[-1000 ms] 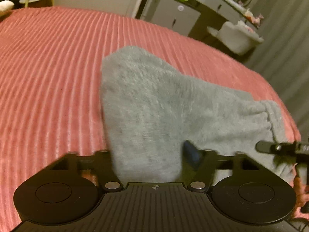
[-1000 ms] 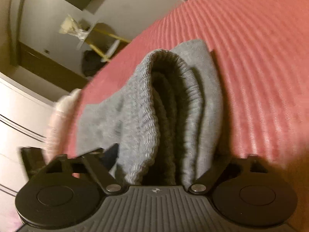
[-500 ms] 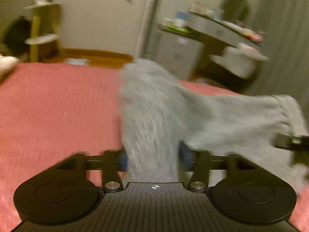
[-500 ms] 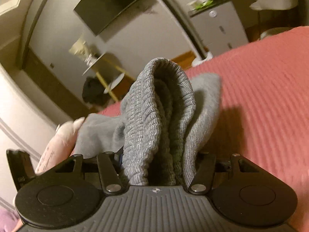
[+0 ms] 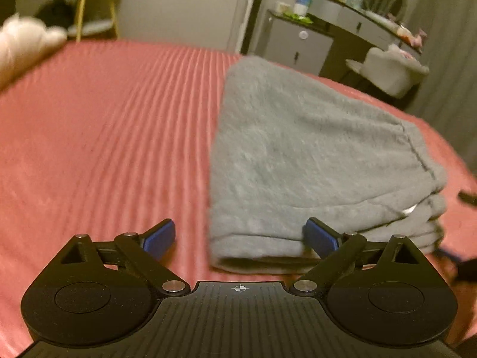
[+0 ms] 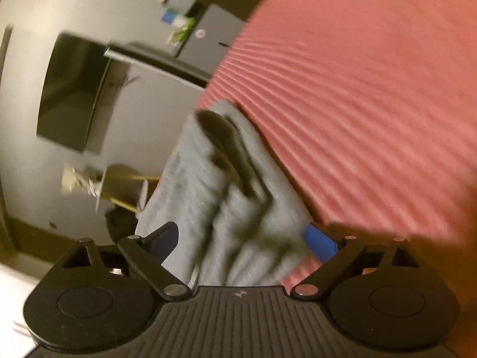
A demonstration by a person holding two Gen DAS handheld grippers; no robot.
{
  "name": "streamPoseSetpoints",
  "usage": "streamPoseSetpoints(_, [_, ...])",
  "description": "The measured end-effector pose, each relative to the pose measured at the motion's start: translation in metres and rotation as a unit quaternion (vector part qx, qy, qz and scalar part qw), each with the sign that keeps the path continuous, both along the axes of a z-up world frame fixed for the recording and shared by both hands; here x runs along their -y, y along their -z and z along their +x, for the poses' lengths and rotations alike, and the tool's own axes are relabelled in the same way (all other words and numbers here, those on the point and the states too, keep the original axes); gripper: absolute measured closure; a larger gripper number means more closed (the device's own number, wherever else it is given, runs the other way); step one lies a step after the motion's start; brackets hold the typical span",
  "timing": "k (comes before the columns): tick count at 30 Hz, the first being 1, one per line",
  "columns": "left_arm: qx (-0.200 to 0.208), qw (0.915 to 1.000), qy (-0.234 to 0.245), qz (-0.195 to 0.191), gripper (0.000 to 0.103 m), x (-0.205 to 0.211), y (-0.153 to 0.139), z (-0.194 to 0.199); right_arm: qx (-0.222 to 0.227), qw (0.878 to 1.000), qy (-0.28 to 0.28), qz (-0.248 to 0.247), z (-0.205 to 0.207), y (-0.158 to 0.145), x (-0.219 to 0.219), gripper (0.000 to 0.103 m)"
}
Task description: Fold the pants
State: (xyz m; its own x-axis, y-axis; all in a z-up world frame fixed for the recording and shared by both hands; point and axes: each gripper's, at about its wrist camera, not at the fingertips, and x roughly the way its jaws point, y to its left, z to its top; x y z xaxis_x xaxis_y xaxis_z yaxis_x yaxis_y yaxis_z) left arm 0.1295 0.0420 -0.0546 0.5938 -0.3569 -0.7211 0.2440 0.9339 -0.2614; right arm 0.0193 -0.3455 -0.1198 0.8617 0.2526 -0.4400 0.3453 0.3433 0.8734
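Folded grey pants (image 5: 313,155) lie flat on the red ribbed bedspread (image 5: 104,137), with the waistband end stacked at the right. My left gripper (image 5: 238,238) sits low at their near edge. Its jaws are opening wide, and the blue pads (image 5: 158,238) stand apart from the cloth's near corner between them, gripping nothing. In the blurred, tilted right wrist view, the grey pants (image 6: 193,185) run loose between the spread jaws of my right gripper (image 6: 241,240). It is opening too, and its blue pad (image 6: 320,241) is clear of the fabric. A dark blurred shape crosses the folds.
Beyond the bed stand a grey dresser (image 5: 298,41) with a round mirror and a white chair (image 5: 393,71). A white fluffy item (image 5: 23,41) lies at the bed's far left corner, next to a yellow-legged side table (image 5: 95,15). A dark screen (image 6: 74,95) hangs on the wall.
Both grippers held bunched pants cloth before and have now let go and spread wide. The pants have dropped flat onto the bed. The right wrist view has rolled sideways.
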Motion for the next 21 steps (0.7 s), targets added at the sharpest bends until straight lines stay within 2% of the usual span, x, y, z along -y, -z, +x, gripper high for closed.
streamPoseSetpoints(2, [-0.040,0.9991,0.006,-0.015,0.005,0.003,0.008,0.009,0.003,0.999,-0.014,0.053,0.012,0.011,-0.002,0.010])
streamPoseSetpoints(3, [-0.050,0.9986,0.002,-0.019,0.005,0.006,0.015,0.009,0.025,0.997,-0.024,0.067,0.017,0.011,-0.004,0.011])
streamPoseSetpoints(6, [-0.034,0.9991,-0.021,-0.012,0.005,0.007,0.023,-0.002,0.056,0.997,-0.028,0.052,0.026,-0.001,-0.011,0.009])
streamPoseSetpoints(8, [-0.027,0.9990,-0.032,-0.013,0.003,0.009,0.025,-0.003,0.054,0.997,-0.022,0.041,0.033,0.008,-0.014,0.007])
streamPoseSetpoints(9, [-0.028,0.9988,-0.037,-0.015,0.003,0.007,0.025,-0.002,0.038,0.999,-0.011,0.023,0.035,0.014,-0.016,0.011])
streamPoseSetpoints(10, [-0.027,0.9984,-0.046,-0.018,0.003,0.005,0.024,-0.002,0.031,1.000,0.001,0.002,0.032,0.019,-0.015,0.020])
streamPoseSetpoints(11, [-0.024,0.9977,-0.060,-0.020,0.003,0.003,0.022,-0.003,0.024,1.000,0.015,-0.008,0.029,0.021,-0.009,0.044])
streamPoseSetpoints(12, [-0.019,0.9966,-0.078,-0.018,0.003,-0.001,0.020,-0.006,0.034,0.999,0.030,0.007,0.022,0.022,0.001,0.056])
streamPoseSetpoints(13, [-0.018,0.9958,-0.089,-0.015,0.003,-0.006,0.019,-0.007,0.047,0.998,0.043,0.028,0.016,0.025,0.010,0.060])
streamPoseSetpoints(14, [-0.020,0.9951,-0.096,-0.016,0.003,-0.010,0.020,-0.009,0.043,0.998,0.047,0.029,0.013,0.027,0.016,0.063])
streamPoseSetpoints(17, [-0.020,0.9943,-0.104,-0.015,0.004,-0.015,0.018,-0.013,0.025,0.999,0.028,0.004,0.016,0.027,0.014,0.061])
streamPoseSetpoints(19, [-0.018,0.9940,-0.108,-0.010,0.004,-0.011,0.015,-0.015,0.024,0.999,0.011,-0.017,0.017,0.017,0.007,0.053])
streamPoseSetpoints(21, [-0.021,0.9939,-0.108,-0.007,0.004,-0.006,0.013,-0.016,0.038,0.998,0.001,-0.048,0.008,0.006,0.005,0.038])
